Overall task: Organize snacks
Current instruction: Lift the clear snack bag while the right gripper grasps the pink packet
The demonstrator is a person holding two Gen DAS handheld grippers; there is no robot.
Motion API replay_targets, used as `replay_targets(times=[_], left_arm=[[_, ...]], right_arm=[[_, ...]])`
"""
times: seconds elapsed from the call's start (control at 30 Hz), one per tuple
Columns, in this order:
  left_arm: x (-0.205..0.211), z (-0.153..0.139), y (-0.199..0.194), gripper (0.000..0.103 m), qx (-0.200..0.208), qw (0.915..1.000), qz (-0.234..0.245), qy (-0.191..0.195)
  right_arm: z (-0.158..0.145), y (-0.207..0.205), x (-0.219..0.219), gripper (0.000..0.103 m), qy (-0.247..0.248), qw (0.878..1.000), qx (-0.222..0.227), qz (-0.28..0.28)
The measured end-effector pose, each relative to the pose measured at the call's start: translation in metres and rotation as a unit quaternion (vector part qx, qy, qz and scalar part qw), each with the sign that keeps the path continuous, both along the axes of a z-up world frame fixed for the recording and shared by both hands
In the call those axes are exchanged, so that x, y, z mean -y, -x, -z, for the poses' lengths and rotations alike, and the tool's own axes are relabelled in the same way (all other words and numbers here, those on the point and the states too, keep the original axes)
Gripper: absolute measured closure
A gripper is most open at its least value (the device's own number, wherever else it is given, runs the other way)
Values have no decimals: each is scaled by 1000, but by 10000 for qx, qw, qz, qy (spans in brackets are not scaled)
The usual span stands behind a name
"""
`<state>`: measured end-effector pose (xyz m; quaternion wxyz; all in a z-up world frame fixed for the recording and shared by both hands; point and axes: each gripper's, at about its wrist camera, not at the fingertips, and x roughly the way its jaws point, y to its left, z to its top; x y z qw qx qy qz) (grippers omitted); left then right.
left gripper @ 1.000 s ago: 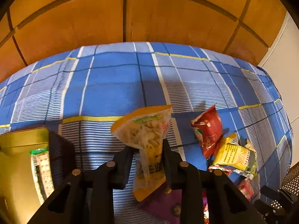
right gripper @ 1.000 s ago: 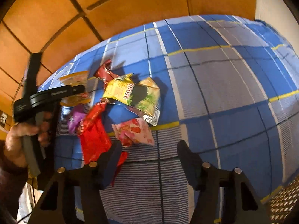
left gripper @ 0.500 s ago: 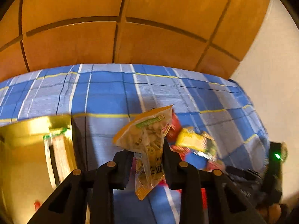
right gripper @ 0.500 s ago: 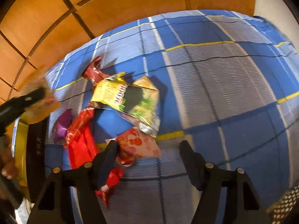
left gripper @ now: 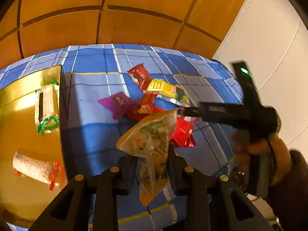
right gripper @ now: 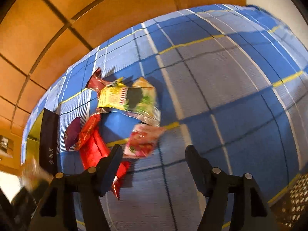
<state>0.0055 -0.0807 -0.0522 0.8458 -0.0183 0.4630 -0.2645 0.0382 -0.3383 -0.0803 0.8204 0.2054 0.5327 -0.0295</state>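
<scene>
Across both views a blue plaid cloth (left gripper: 92, 88) covers the table, with orange wood panelling (left gripper: 134, 23) behind it. At the cloth's left edge sits a gold box (left gripper: 21, 138); two wrapped bars lie inside it, one with green ends (left gripper: 46, 108) and one with red ends (left gripper: 35, 166). Near the middle of the cloth the remaining snacks form a loose pile: a big red bag (right gripper: 94, 150), a yellow-green bag (right gripper: 125, 100) partly over a dark red pack (right gripper: 95, 81), a pink strawberry pack (right gripper: 142, 141) and a small purple pack (right gripper: 72, 132) beside the red bag.

The left gripper (left gripper: 152, 165) is raised above the cloth, just right of the box, its jaws pinching a clear yellow-edged bag (left gripper: 152, 142) of pale pieces that stands upright between them. The right gripper (right gripper: 154, 163) hovers low over the pile with its jaws spread wide and nothing between them; the pink pack lies just ahead of its left finger (right gripper: 111, 163).
</scene>
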Motion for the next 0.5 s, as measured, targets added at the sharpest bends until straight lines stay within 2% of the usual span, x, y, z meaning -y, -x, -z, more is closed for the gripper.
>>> replay_targets(times=[0.1, 0.17, 0.2, 0.23, 0.37, 0.5], left_arm=[[-1, 5, 4, 74, -48, 10000, -6, -17], [-1, 7, 5, 74, -52, 10000, -23, -43], [-2, 8, 5, 74, -53, 9999, -41, -75], [-2, 9, 5, 74, -55, 9999, -58, -104], [1, 13, 3, 74, -64, 9998, -78, -188], [8, 15, 1, 74, 23, 9994, -105, -340]], right_arm=[[10, -19, -16, 37, 182, 9993, -180, -256], [18, -27, -27, 61, 616, 9970, -233, -418], [16, -27, -34, 66, 973, 9937, -178, -529], [16, -24, -38, 66, 1168, 9908, -165, -663], [16, -9, -37, 67, 1442, 9852, -113, -918], [16, 5, -22, 67, 1287, 9876, 4, -898]])
